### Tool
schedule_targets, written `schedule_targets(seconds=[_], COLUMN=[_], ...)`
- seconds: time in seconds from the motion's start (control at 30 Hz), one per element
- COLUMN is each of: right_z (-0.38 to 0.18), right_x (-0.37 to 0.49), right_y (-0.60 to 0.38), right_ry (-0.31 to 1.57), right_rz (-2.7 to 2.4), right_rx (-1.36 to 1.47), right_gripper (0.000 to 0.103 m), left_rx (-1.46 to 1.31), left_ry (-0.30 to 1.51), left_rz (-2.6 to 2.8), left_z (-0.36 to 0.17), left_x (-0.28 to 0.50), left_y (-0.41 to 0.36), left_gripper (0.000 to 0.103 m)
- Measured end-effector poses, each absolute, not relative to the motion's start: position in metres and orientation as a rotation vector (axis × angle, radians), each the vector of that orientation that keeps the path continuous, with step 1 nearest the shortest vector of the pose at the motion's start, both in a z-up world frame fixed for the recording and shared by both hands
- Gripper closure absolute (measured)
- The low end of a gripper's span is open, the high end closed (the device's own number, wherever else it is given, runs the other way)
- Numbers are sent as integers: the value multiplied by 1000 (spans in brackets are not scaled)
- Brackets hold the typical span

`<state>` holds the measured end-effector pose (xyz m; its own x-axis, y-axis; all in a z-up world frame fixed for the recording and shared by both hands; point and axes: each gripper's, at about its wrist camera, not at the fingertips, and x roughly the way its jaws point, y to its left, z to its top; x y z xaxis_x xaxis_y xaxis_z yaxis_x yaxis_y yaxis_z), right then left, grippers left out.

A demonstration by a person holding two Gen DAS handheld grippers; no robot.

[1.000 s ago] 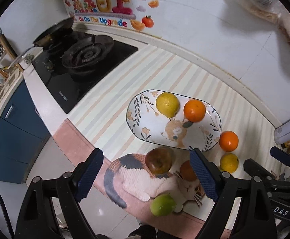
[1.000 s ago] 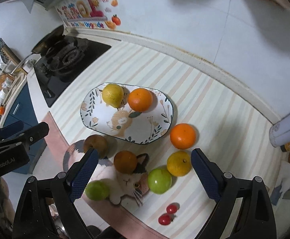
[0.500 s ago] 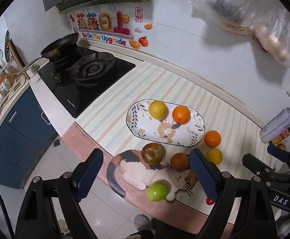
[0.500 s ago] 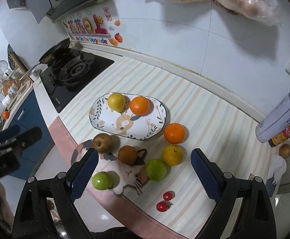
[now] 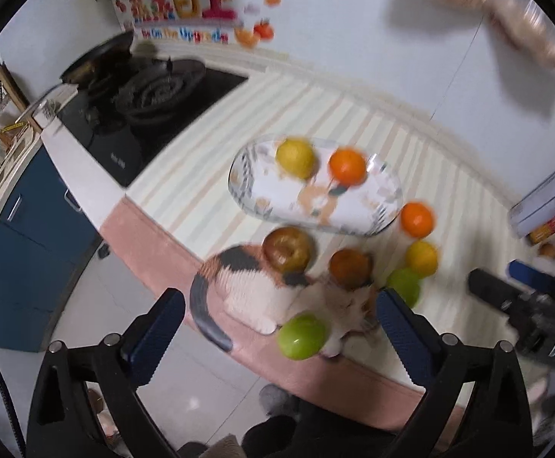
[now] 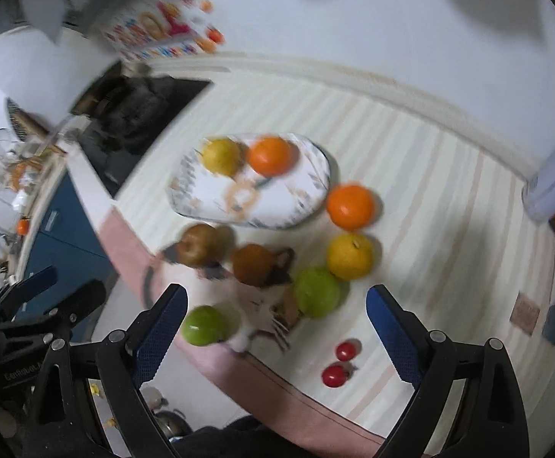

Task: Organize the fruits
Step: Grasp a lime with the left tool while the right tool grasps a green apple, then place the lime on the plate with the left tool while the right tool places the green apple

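An oval patterned plate [image 5: 357, 210] [image 6: 300, 198] on the striped mat holds a yellow fruit [image 5: 295, 157] [image 6: 221, 155] and an orange [image 5: 347, 166] [image 6: 270, 155]. Loose beside it lie a brown pear [image 5: 286, 249] [image 6: 197, 245], a dark orange fruit [image 5: 350, 267] [image 6: 254, 264], two green apples [image 5: 302, 336] [image 6: 316, 292], an orange [image 6: 350, 206] and a yellow fruit [image 6: 350, 255]. My left gripper [image 5: 275, 337] and right gripper [image 6: 275, 320] are both open and empty, held above the fruit. Both views are blurred.
A gas stove with a pan [image 5: 144, 87] stands at the left. Two cherry tomatoes [image 6: 339, 364] lie near the counter's front edge. A spray can [image 5: 541, 200] and bottle stand at the right. The right gripper's body [image 5: 533, 316] shows in the left wrist view.
Both grippers rose and pulled back from the counter, then came down closer again. The fruit has not moved. Both grippers stayed open.
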<state>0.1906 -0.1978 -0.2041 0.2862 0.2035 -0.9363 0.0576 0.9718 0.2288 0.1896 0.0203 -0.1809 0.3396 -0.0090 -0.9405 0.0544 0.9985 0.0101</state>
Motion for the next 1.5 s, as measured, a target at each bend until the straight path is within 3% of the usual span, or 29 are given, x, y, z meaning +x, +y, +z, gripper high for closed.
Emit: schedule_targets(seconds=[0.23,0.4,0.5,0.57,0.63,1.2,1.5], right_z=[-299,-339,-354,-353,-349,-353,-292], right_x=[207,219,225,227,226,196,226], right_y=[-216,-211,-205,-200,-190,-184,-194], right_ry=[1446,1501,1516,1512,1523,1563,1436], right_rz=[37,48,60,84,83,147,194], right_rx=[317,340,322,329,255,310,376], right_gripper=[8,18,35,45,45,45,45], left_rx=[53,71,90,133,134,137,-11], left_ry=[1469,1544,1569,1577,1594,1549,1484], left_rz=[-46,-69,-96,-122,-164,-177,-216], left_z=[-277,-318,-332,-340,-348,-347,-301], left_x=[192,192,193,191,189,184,201], left_y=[12,2,-5,-12,-16,-14,9], left_gripper=[1,6,12,33,44,45,45])
